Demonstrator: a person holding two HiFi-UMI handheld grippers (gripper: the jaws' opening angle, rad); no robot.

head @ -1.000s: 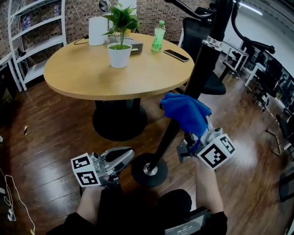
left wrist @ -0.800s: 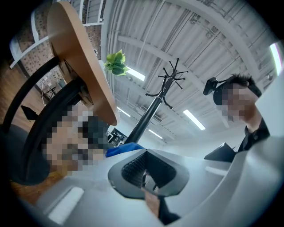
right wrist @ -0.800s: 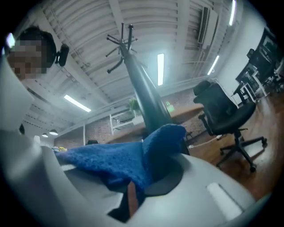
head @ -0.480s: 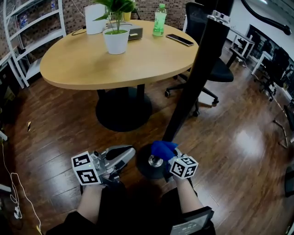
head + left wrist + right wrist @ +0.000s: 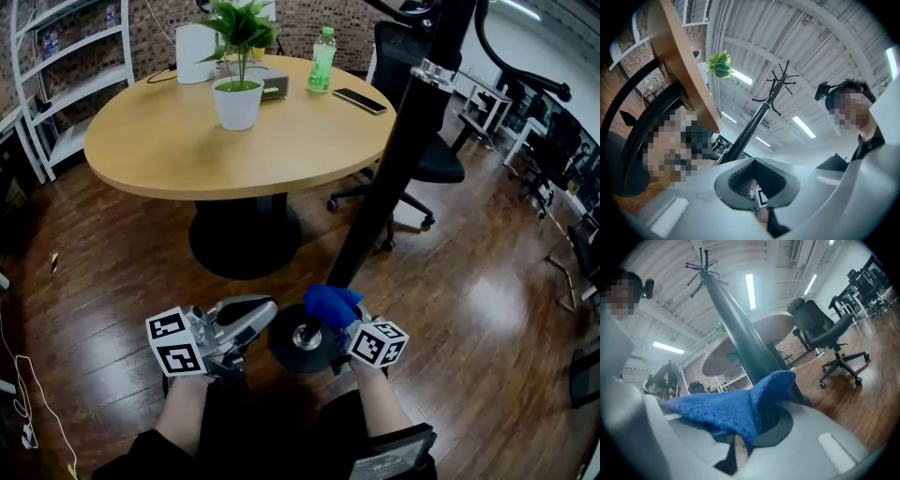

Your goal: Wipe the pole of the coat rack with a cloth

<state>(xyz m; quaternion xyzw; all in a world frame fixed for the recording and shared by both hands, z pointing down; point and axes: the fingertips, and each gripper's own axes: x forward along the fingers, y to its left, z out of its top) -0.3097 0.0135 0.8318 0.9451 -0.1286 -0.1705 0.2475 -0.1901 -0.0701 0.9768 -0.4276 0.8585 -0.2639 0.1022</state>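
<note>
Now | right gripper (image 5: 336, 323) fingers pinch cloth (image 5: 328, 302) at pole (image 5: 398, 159) foot | left gripper (image 5: 261, 314) fingers together, empty

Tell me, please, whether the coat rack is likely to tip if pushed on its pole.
Possibly: the coat rack is a tall pole on a small round base, so a sideways push high up may rock it. Low down, where the right gripper holds the cloth, it looks steadier.

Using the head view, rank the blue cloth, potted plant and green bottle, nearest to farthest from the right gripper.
1. Blue cloth, clamped in the right gripper.
2. Potted plant, middle of the table.
3. Green bottle, far edge.
</note>
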